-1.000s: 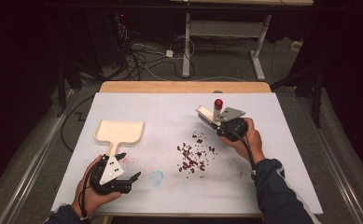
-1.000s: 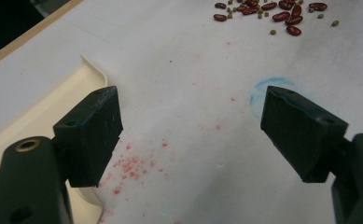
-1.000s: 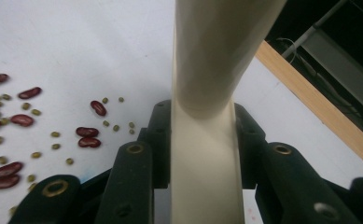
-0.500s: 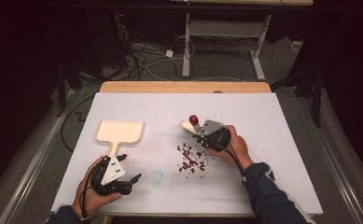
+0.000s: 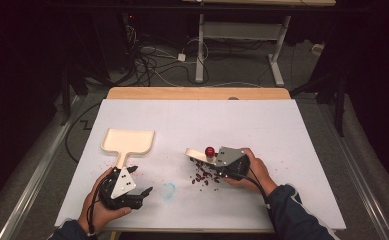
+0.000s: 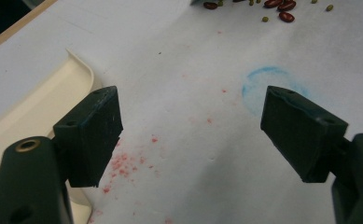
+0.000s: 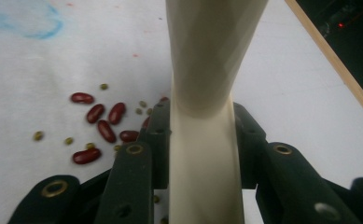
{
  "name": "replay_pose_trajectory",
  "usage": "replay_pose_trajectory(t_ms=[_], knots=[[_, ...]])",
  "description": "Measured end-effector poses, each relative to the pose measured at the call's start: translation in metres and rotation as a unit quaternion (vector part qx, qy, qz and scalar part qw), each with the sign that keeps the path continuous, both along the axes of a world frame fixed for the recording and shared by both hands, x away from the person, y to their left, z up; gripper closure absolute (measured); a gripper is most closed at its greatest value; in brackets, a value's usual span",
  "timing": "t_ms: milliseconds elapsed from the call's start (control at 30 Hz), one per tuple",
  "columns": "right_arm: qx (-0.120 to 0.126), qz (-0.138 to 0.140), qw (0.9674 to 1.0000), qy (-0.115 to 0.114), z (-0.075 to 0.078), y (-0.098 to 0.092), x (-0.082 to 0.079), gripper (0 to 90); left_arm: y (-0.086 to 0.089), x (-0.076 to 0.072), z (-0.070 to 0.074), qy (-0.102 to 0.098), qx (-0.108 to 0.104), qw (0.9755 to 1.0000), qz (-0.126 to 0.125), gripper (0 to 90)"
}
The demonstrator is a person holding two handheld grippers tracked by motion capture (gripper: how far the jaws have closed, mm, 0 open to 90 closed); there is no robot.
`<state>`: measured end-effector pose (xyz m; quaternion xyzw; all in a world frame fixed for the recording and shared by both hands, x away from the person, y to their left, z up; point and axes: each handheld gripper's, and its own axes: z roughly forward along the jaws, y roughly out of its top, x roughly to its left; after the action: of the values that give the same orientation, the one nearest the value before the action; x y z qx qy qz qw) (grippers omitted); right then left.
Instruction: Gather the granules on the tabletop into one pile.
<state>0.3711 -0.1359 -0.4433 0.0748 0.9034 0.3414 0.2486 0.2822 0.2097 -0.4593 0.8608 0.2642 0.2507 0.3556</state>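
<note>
Cream plastic is what your right gripper (image 5: 213,159) is clamping: you are holding the brush (image 7: 206,93) by its handle, jaws closed narrow on both of its flanks, as the right gripper view is showing. In the high view its pale head is poking out toward the left, with a red knob sitting on top near the gripper. The relation that matters: the scattered beans (image 5: 204,176) are lying just under and slightly toward you from the brush head, and the dustpan (image 5: 128,142) is sitting well apart to their left, mouth away from you and handle pointing back toward your left gripper (image 5: 138,181). So you are probably looking at a leftward sweep, and the brush's long axis is already running roughly that way. Your left gripper is resting nearest the dustpan handle with jaws wide and nothing between them; the dustpan's rim (image 6: 83,70) is showing just beside one jaw. The beans are dark red kidney shapes mixed with small green ones (image 7: 103,87), loose on the white surface (image 5: 282,130), close to a faint blue ring (image 5: 168,190).
</note>
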Motion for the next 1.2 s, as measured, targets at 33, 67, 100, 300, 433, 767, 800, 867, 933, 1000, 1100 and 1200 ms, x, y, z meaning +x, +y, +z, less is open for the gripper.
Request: replay_pose_trajectory(t_ms=[33,67,100,300,433,767,800,867,933,1000,1100,1200], knots=[[-0.003,0.01,0.9999,-0.003,0.001,-0.001,-0.001,67.0,0.0,0.0,0.0,0.0,0.002,1.0,-0.001,19.8],[0.006,0.008,1.0,-0.001,0.001,-0.001,-0.003,67.0,0.0,0.0,0.0,0.0,0.002,1.0,-0.001,19.8],[0.001,0.016,0.9999,0.002,0.002,-0.003,-0.004,67.0,0.0,0.0,0.0,-0.001,0.002,1.0,-0.002,19.8],[0.009,0.017,0.9998,-0.004,0.007,-0.011,-0.006,67.2,0.0,-0.001,0.0,-0.001,0.002,1.0,-0.003,19.8],[0.023,0.0,0.9996,-0.017,0.014,-0.015,-0.006,67.3,0.0,-0.001,0.001,-0.003,0.003,1.0,-0.003,19.8],[0.083,-0.005,0.9965,-0.003,0.043,-0.031,-0.013,67.3,0.0,-0.002,0.002,-0.006,0.006,1.0,-0.002,19.8],[0.092,-0.002,0.9957,0.006,0.047,-0.031,-0.016,67.2,0.0,-0.002,0.002,-0.007,0.006,1.0,-0.001,19.8],[0.099,0.003,0.9949,0.017,0.05,-0.03,-0.02,67.2,0.0,-0.002,0.002,-0.008,0.005,1.0,0.0,19.8],[0.106,0.014,0.9935,0.039,0.052,-0.027,-0.025,67.3,0.001,-0.002,0.003,-0.01,0.004,0.9999,0.003,19.8],[0.107,0.023,0.9924,0.056,0.053,-0.023,-0.03,67.3,0.002,-0.003,0.004,-0.011,0.005,0.9999,0.003,19.8],[0.103,0.041,0.9891,0.097,0.051,-0.017,-0.038,67.3,0.004,-0.003,0.005,-0.014,0.006,0.9999,0.006,19.8],[0.096,0.056,0.9847,0.134,0.047,-0.011,-0.043,67.2,0.005,-0.003,0.006,-0.016,0.003,0.9998,0.009,19.8]])
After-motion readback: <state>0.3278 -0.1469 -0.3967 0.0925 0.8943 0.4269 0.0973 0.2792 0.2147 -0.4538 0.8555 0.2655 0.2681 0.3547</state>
